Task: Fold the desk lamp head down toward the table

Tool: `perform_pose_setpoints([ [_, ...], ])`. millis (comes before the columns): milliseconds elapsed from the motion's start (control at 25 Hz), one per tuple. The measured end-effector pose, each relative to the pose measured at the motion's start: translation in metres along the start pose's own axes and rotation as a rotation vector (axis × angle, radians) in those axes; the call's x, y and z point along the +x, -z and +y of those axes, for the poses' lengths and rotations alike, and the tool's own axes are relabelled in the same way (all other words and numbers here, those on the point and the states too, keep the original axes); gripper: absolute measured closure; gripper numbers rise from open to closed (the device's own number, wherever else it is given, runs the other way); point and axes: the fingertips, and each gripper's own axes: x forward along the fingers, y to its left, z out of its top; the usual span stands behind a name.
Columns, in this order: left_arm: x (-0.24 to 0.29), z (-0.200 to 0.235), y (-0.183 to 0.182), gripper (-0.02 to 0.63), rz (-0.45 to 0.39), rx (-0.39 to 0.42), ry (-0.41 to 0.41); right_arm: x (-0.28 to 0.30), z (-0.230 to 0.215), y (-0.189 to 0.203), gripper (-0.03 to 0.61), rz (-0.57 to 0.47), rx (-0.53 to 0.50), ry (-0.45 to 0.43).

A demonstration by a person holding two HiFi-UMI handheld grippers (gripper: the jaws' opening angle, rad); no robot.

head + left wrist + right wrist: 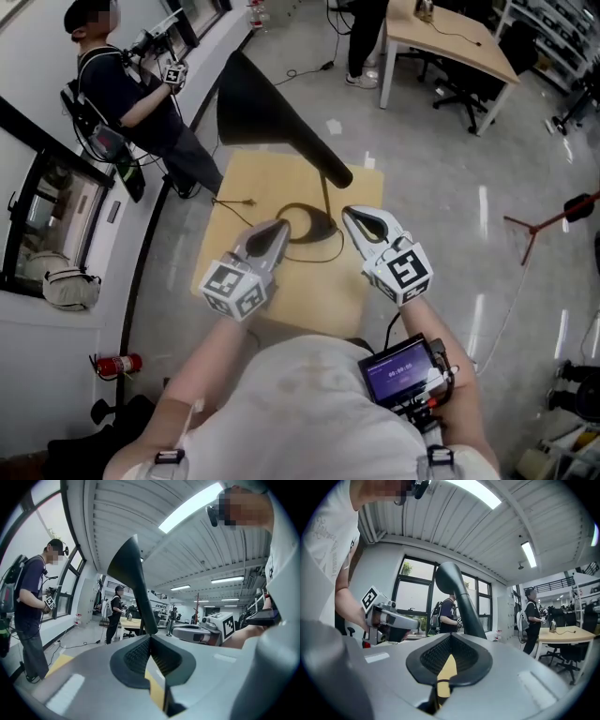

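Nearby, person (131, 98) stands beside table (253, 178); cord (232, 201) trails across it.

- Desk lamp (267, 108): plain matte black, head and arm alike.
- Tabletop (234, 187): pale yellowish wood, unpatterned.
- Left gripper (279, 228): light grey shell, black ribbed lining on the jaws, cube of black-and-white square markers.
- Right gripper (351, 216): whitish-grey shell, black ribbed lining, black-and-white marker cube too.
- Floor (441, 178): glossy pale grey, streaked with white reflections.
- Fire extinguisher (119, 364): red.
- Small screen (401, 367): black frame, purple-blue display.
- Wearer's shirt (300, 412): off-white.
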Motion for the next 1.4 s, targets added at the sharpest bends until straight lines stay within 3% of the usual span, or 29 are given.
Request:
perform_pose_setpoints([
  [200,0.027,0.006,-0.014,0.612,-0.021,0.028,-0.07,0.01,-0.036,-0.017,0.565,-0.03,-0.032,-0.039],
  [600,0.018,0.016,-0.019,0.612,-0.032,0.033,-0.078,0.007,-0.028,-0.009,0.549,-0.036,-0.026,-0.062],
  [1000,0.026,0.031,-0.023,0.612,-0.023,0.022,0.007,0.015,-0.042,-0.012,0.545,-0.014,-0.032,0.034],
  [1240,0.025,0.033,-0.037,0.612,-0.034,0.037,0.046,0.015,-0.053,-0.026,0.468,0.039,-0.071,0.078],
  [1400,0.036,0.039,-0.054,0.612,-0.041,0.059,0.066,0.031,-0.06,-0.026,0.409,0.052,-0.108,0.048],
])
